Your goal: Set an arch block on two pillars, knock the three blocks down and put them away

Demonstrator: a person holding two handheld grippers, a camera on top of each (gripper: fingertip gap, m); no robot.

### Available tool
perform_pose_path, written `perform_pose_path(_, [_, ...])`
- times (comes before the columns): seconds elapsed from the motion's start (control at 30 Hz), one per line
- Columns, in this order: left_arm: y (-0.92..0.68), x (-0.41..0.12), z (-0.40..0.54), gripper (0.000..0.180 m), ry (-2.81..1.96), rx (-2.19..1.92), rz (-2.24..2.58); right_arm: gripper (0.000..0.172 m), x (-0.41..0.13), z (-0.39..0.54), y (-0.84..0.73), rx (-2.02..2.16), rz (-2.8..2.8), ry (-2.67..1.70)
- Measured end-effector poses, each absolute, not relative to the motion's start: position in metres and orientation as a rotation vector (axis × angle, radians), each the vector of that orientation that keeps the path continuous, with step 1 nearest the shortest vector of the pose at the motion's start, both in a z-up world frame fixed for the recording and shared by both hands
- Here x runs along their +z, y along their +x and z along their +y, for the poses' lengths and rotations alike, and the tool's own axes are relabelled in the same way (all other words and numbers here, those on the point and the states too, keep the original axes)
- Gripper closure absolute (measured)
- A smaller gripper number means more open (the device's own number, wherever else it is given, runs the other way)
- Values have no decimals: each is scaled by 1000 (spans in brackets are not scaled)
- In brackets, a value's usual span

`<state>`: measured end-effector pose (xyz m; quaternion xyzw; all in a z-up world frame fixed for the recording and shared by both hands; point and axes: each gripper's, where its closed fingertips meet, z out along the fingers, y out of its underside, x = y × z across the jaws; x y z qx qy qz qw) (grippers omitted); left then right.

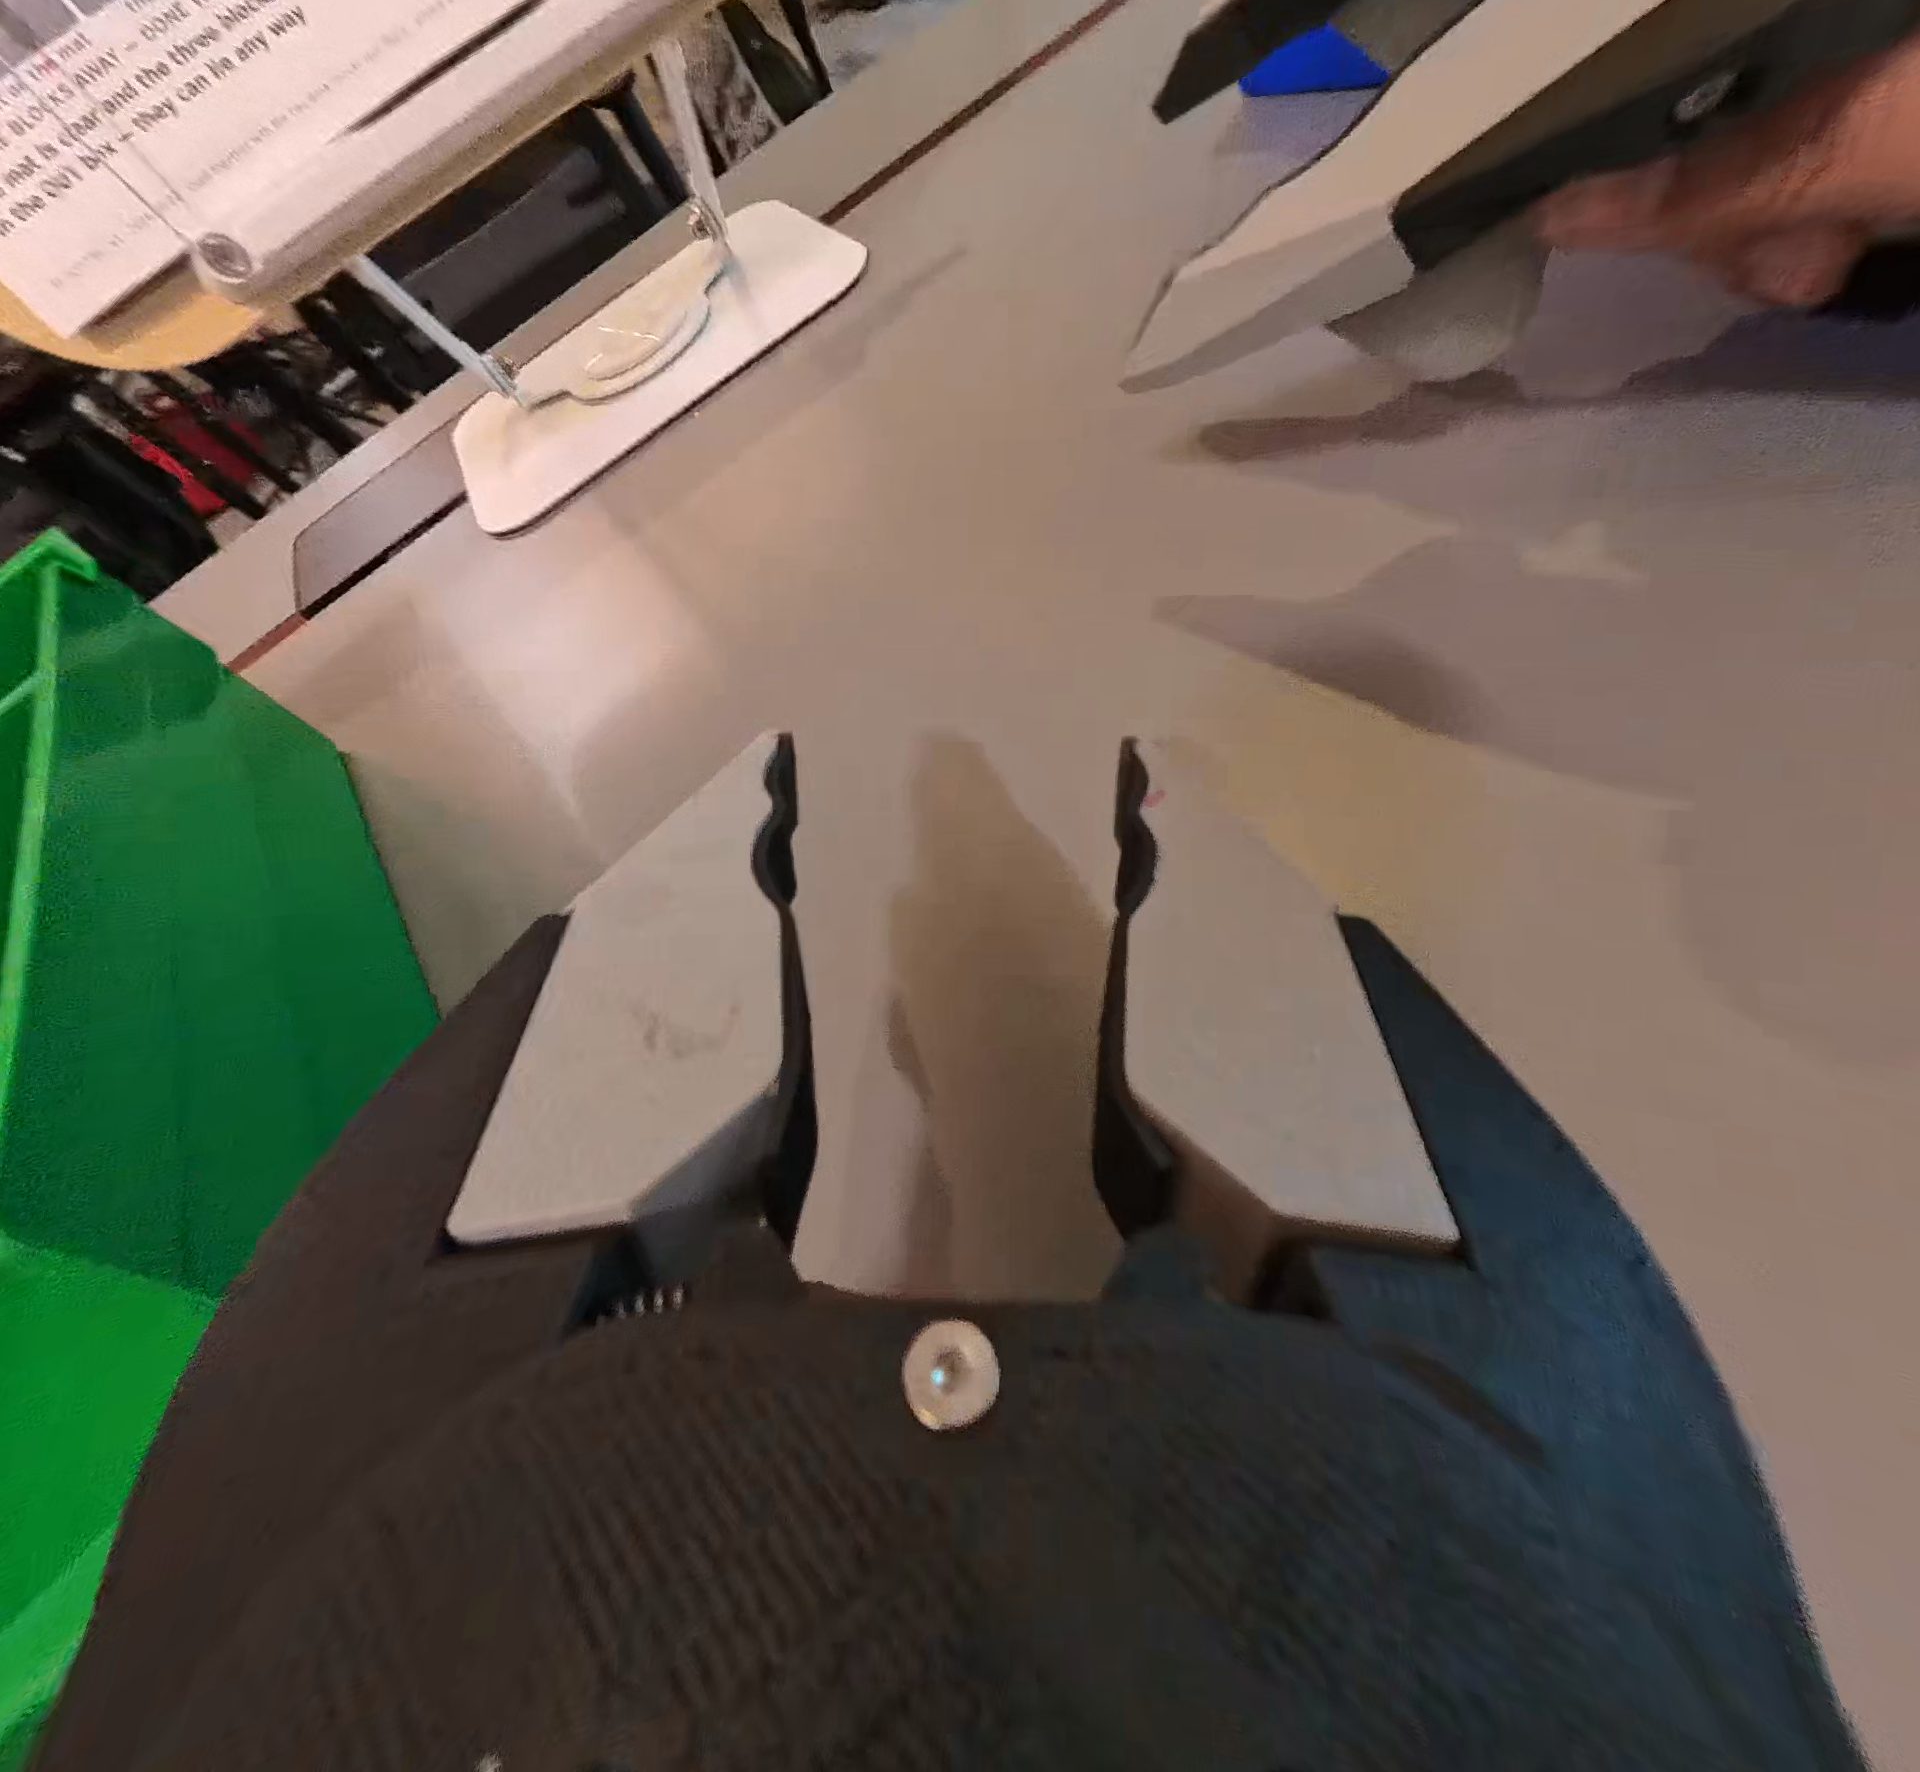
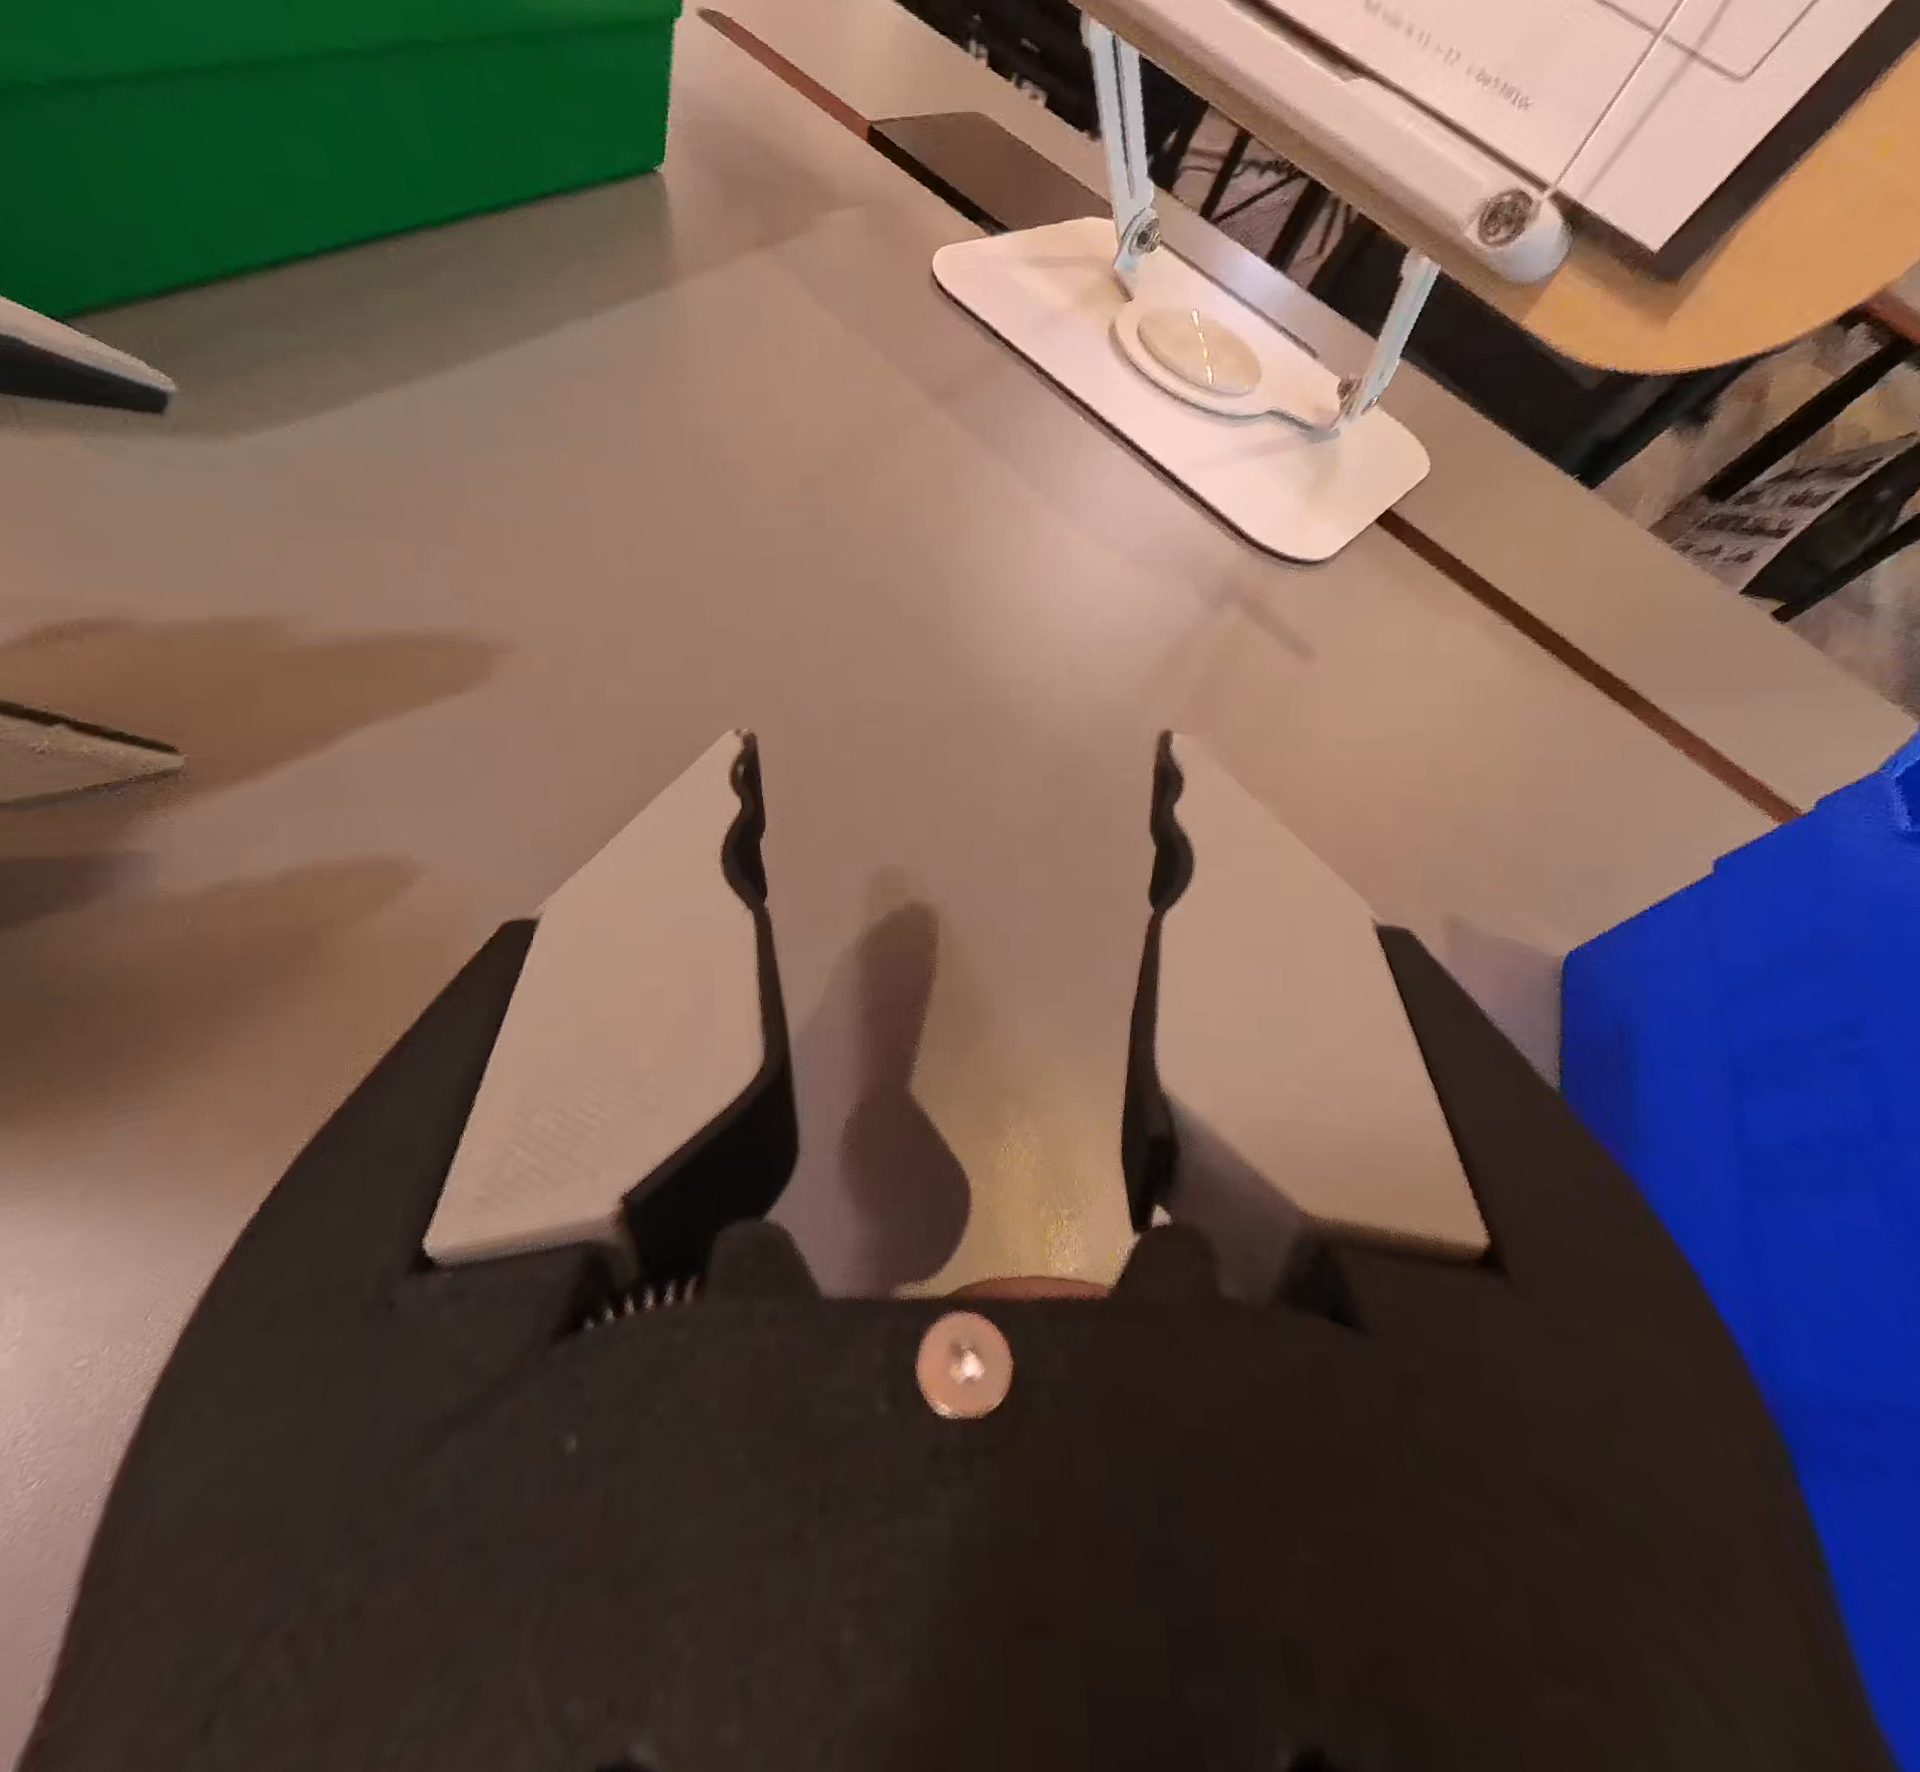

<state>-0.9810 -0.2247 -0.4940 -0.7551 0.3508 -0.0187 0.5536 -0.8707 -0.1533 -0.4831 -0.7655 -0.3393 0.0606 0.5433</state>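
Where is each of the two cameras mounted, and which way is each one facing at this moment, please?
Left wrist view: sits on the left gripper, looking along its open, bare fingers over the grey table; green bin at left, right gripper and a hand beyond.
Right wrist view: sits on the right gripper, open and bare; blue bin at right, left gripper's fingertips at the left edge.
Shared: table, document stand, both bins, both grippers.
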Motion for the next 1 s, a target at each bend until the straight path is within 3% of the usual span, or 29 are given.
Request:
perform_pose_path(0.2, [-987, -482, -224, 120, -1734, -61, 758, 99, -471, -165, -871, 344, -713, -1806])
perform_pose_path(0.63, [-983, -489, -228, 121, -1710, 92, 834, 98, -475, -176, -876, 347, -744, -1799])
perform_pose_path(0.87, [-976, -499, -230, 113, -1708, 169, 932, 82, -486, -173, -887, 400, -741, -1834])
perform_pose_path(1.0, [-981, -488, -229, 107, -1709, 56, 842, 84, -486, -175, -888, 363, -773, -1838])
